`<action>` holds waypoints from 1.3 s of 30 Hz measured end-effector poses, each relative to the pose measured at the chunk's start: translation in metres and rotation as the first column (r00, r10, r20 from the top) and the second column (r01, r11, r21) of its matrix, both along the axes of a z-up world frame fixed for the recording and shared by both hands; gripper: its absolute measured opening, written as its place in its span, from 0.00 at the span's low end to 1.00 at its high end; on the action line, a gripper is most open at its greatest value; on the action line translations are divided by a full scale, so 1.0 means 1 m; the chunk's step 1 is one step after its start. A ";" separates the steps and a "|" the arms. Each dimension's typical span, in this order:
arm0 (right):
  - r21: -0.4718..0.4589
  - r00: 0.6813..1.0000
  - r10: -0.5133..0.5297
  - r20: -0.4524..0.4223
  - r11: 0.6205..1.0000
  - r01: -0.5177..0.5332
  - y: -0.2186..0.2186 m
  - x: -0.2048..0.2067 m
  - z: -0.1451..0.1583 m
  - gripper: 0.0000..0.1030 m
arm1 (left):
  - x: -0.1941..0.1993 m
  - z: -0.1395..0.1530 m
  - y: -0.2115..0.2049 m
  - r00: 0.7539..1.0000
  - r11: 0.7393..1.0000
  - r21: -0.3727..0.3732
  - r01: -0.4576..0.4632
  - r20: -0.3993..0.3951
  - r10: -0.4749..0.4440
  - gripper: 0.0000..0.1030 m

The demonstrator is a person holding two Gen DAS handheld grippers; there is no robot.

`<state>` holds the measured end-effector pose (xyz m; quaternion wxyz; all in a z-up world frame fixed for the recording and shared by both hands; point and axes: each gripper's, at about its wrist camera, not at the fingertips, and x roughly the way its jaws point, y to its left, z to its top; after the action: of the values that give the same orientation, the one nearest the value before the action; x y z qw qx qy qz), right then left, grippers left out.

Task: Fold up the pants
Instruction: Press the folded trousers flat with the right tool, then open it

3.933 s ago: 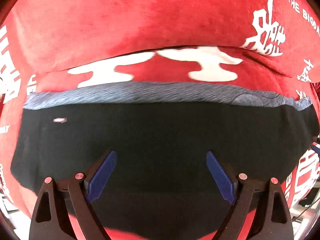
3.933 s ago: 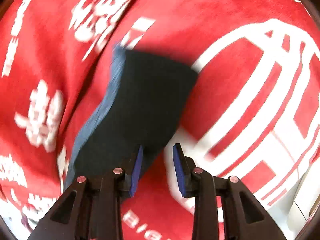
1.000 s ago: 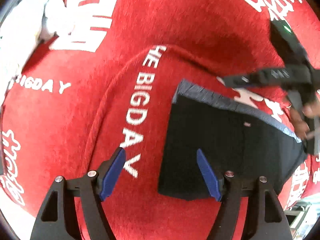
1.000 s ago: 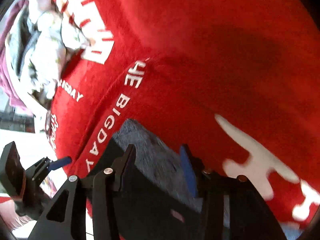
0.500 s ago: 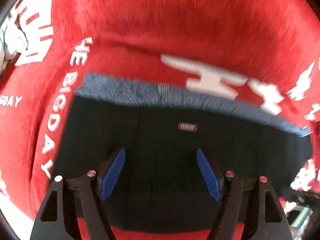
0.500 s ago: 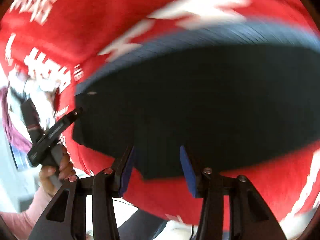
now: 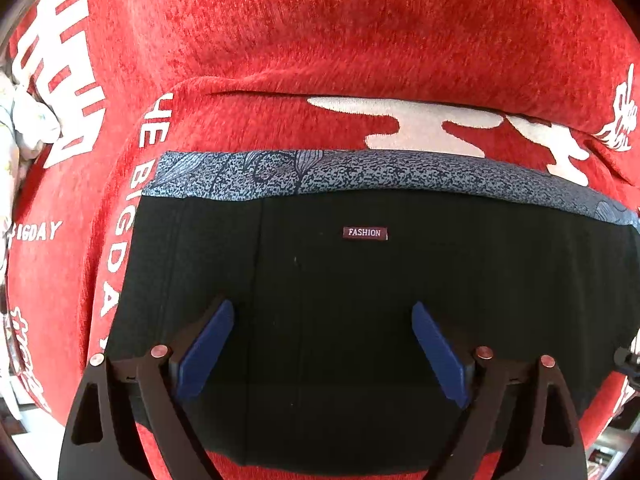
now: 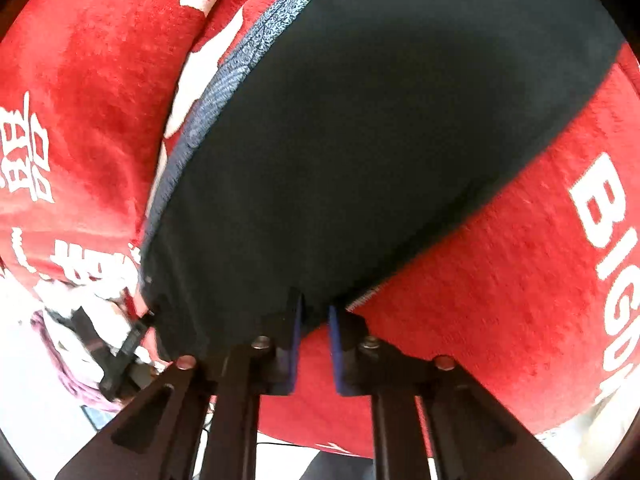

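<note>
So the biggest thing in view is the red cloth (image 7: 360,32) with white lettering that's spread over the surface, and everything sits on that. On it are the pants (image 7: 360,280), black and already down to a flat, tidy rectangle.

What's changed: a second ago my left tool (image 7: 320,308) was off to one side with one finger over the lettering, and now it's swung across and sits square over the pants. Its fingers are wide apart, holding nothing, with black fabric under both of them and in the gap between. My right tool (image 8: 314,312) had its fingers a good bit wider half a second ago. Now they're nearly together, right at the edge of the pants nearest to it. A tip of the fabric seems to run into the gap, but I honestly can't tell if it's actually pinched or just sitting there.

My read is that the folding is mostly done and I'm either lining up one more fold or just squaring things up.

From the left tool, the grey patterned waistband (image 7: 360,172) runs across the far edge of the pants, well ahead of the fingertips. The little "FASHION" label (image 7: 365,233) is straight ahead between the fingers, just short of that band.
</note>
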<state>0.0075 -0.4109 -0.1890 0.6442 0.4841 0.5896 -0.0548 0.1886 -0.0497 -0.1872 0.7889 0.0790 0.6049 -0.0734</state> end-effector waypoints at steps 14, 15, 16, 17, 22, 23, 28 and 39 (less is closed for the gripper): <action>-0.080 0.974 -0.227 0.018 0.971 0.228 -0.089 -0.020 0.014 0.43 | -0.036 0.024 -0.084 0.992 0.988 -0.114 0.108 -0.048 -0.114 0.89; -0.061 0.970 -0.243 0.010 0.968 0.243 -0.092 -0.019 0.007 0.31 | -0.039 0.018 -0.092 0.990 0.987 -0.117 0.113 -0.070 -0.122 0.89; -0.061 0.968 -0.249 -0.004 0.967 0.249 -0.094 -0.019 0.004 0.15 | -0.042 0.010 -0.100 0.987 0.986 -0.118 0.114 -0.098 -0.126 0.89; -0.064 0.968 -0.249 -0.013 0.967 0.248 -0.095 -0.017 0.004 0.14 | -0.047 0.000 -0.106 0.984 0.989 -0.102 0.111 -0.125 -0.124 0.89; -0.132 0.980 -0.198 -0.025 0.972 0.193 -0.097 -0.032 0.004 0.05 | -0.062 -0.006 -0.116 0.983 0.987 -0.018 0.162 -0.079 -0.163 0.89; -0.114 0.976 -0.218 -0.014 0.970 0.215 -0.098 -0.037 0.002 0.05 | -0.062 -0.006 -0.116 0.983 0.987 -0.019 0.160 -0.086 -0.161 0.89; -0.180 0.994 -0.104 -0.028 0.979 0.097 -0.089 -0.033 0.020 0.09 | -0.061 -0.006 -0.119 0.982 0.987 0.000 0.162 -0.100 -0.161 0.90; -0.158 0.999 -0.019 -0.040 0.987 0.013 -0.077 -0.049 0.029 0.15 | -0.057 -0.010 -0.119 0.985 0.991 0.021 0.130 -0.115 -0.127 0.97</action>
<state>-0.0419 -0.4876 -0.1604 0.6676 0.4350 0.5928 -0.1166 0.1320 -0.1687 -0.1973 0.7458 0.1249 0.6433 -0.1198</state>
